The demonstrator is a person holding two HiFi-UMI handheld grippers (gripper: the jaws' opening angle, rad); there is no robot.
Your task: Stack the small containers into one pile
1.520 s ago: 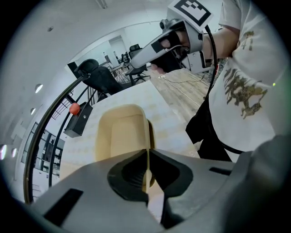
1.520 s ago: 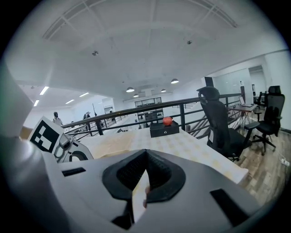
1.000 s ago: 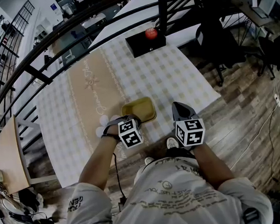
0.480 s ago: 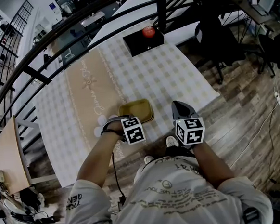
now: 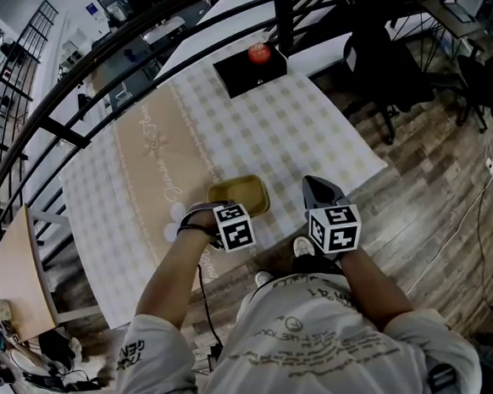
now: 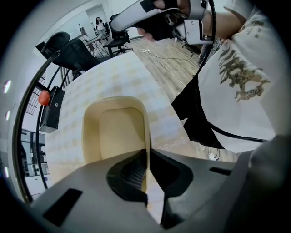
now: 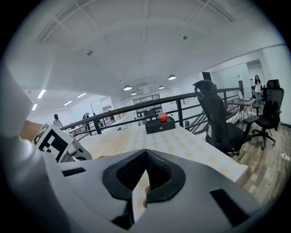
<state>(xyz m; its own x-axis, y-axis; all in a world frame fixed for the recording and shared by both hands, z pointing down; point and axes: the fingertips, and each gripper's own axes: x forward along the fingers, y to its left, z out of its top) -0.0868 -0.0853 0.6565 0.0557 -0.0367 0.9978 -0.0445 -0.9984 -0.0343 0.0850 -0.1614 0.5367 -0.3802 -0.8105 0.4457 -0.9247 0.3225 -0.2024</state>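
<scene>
A small cream-yellow container (image 5: 240, 195) lies near the front edge of the checked tablecloth (image 5: 249, 124). My left gripper (image 5: 216, 211) is at its near left rim. In the left gripper view the container (image 6: 116, 132) fills the middle, and my left gripper (image 6: 146, 160) is shut on its near wall, which runs between the jaws. My right gripper (image 5: 316, 191) hovers just right of the container, past the table's front corner, jaws together and holding nothing. In the right gripper view it (image 7: 144, 179) points along the table top.
A black box (image 5: 249, 67) with a red ball (image 5: 258, 53) on it stands at the table's far edge, against a dark railing (image 5: 132, 39). White round shapes (image 5: 177, 213) lie beside my left hand. A black office chair (image 5: 380, 58) stands to the right on the wooden floor.
My left gripper's marker cube has shifted slightly to the right, still gripping the container. The right gripper has stayed where it was.
</scene>
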